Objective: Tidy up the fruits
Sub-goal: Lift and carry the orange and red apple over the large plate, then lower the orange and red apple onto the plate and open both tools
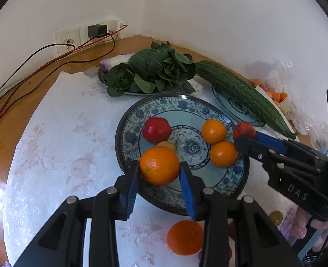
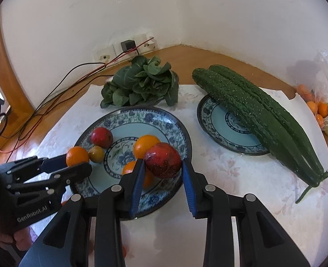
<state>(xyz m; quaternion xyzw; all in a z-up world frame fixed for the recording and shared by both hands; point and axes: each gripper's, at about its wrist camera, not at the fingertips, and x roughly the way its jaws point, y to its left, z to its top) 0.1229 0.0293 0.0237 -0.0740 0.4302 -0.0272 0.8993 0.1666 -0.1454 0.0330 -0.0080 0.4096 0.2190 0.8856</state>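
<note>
My right jaws cover most of one orange (image 2: 128, 168) on the fruit plate (image 2: 164, 120), and the leafy greens (image 1: 155, 71) hide their plate (image 1: 101, 77).

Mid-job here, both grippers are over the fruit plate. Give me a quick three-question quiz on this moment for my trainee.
1. True or false: the left gripper has its jaws closed on an orange.
2. What does the right gripper hold? A) a yellow fruit B) a red fruit C) a leaf
3. Fill in: the long green gourds lie across the smaller ____.

Key:
1. True.
2. B, the red fruit, held over the big plate.
3. Plate, meaning the smaller plate to the right of the big one.
</note>
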